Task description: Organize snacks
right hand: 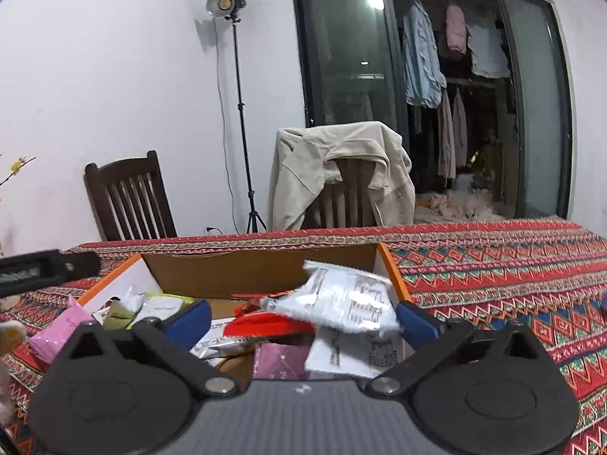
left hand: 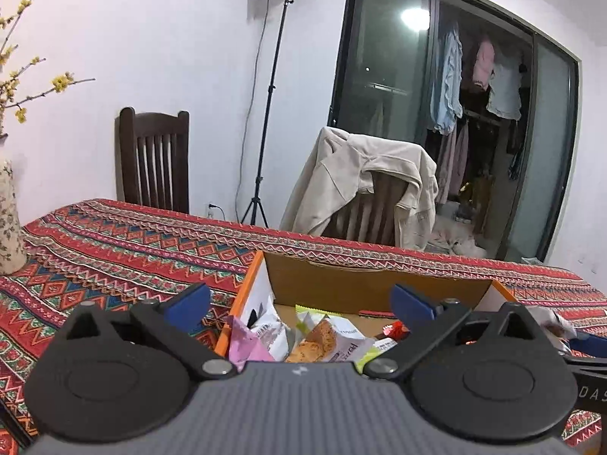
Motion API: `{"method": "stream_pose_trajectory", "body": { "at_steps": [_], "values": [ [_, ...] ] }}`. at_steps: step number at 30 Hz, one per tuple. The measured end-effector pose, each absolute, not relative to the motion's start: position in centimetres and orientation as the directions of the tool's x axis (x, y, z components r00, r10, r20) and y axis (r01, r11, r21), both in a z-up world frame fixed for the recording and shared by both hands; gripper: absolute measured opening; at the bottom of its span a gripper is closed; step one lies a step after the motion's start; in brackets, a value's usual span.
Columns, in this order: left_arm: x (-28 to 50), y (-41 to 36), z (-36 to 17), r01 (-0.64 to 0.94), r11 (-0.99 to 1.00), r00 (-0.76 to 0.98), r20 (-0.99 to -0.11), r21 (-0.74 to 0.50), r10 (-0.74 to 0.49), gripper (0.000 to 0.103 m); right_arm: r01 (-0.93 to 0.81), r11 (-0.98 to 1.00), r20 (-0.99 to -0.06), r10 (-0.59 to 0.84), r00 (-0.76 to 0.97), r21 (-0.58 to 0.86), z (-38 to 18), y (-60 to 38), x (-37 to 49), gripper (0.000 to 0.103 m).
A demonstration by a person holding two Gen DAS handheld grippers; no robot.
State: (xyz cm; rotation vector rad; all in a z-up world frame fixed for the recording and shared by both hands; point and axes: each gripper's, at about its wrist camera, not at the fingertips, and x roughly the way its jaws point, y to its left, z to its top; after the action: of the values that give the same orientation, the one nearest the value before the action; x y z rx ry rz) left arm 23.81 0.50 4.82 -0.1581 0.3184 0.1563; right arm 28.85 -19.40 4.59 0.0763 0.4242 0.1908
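We hold both grippers over the open cardboard box [right hand: 265, 269], which sits on the bench [right hand: 493, 265] under a woven, zigzag-patterned cloth. The left gripper [left hand: 299, 299] has its fingers spread, empty. The right gripper [right hand: 303, 314] is likewise parted; a crinkled silver-white foil packet [right hand: 341, 299] sits blurred between its blue tips, apparently loose, so we judge it a drop into the box. Other snack sachets [left hand: 315, 337], glossy and flat, are piled inside.

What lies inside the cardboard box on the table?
The cardboard box holds snack packets: a silver-white packet, a red packet, a pink packet. Anything beneath them is covered.
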Motion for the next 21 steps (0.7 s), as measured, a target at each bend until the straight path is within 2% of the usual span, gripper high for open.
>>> {"method": "stream_pose_trajectory", "body": {
  "at_steps": [12, 21],
  "values": [
    [21.3, -0.4, 8.3, -0.157, 0.978, 0.951, -0.289, -0.135, 0.113, 0.103, -0.172, 0.979, -0.361, 0.199, 0.911, 0.108, 7.2, -19.5, 26.7, 0.103],
    [15.4, -0.1, 9.2, -0.118, 0.984, 0.947, -0.313, -0.13, 0.072, 0.103, -0.191, 0.971, -0.38, 0.231, 0.896, 0.141, 8.5, -21.2, 21.0, 0.103]
  ]
}}
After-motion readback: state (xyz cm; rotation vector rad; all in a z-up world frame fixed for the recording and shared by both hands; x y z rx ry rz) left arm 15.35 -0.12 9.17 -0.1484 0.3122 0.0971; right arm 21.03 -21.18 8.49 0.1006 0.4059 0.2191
